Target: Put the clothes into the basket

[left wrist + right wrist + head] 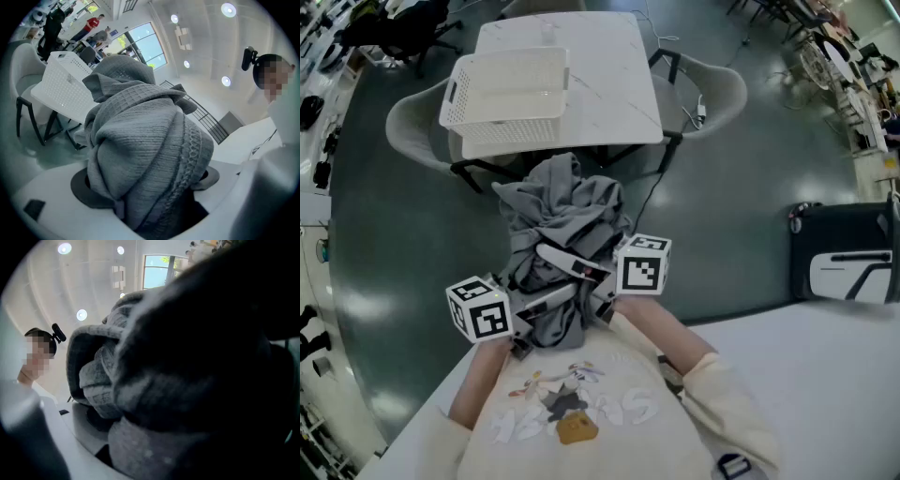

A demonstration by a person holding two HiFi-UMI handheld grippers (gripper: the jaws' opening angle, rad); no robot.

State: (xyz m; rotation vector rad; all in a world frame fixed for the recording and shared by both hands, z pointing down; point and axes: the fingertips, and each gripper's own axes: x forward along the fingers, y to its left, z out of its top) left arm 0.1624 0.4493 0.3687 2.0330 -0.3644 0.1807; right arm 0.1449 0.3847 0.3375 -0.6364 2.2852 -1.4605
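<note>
Both left gripper (546, 302) and right gripper (574, 269) tight on the bunched grey garment (562, 211), near the basket (502, 94).

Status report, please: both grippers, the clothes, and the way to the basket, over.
Left gripper and right gripper shut on grey sweater, bunched, off the floor. Ahead, basket on white table. Nothing seen in between.

- The person is wearing a cream sweatshirt (609, 441), which is showing pale lettering and a grey-and-tan graphic (567, 410) on the chest.
- Its loose cream sleeves (727, 403) are ending short of the wrists.
- The left gripper (546, 298) is carrying a white marker cube (478, 307) with black squares.
- The right gripper (574, 265) is bearing a matching cube (642, 264).
- Both are showing slim white fingers and a smooth white shell (42, 197).
- A black head camera (248, 57) is sitting on the person's head.
</note>
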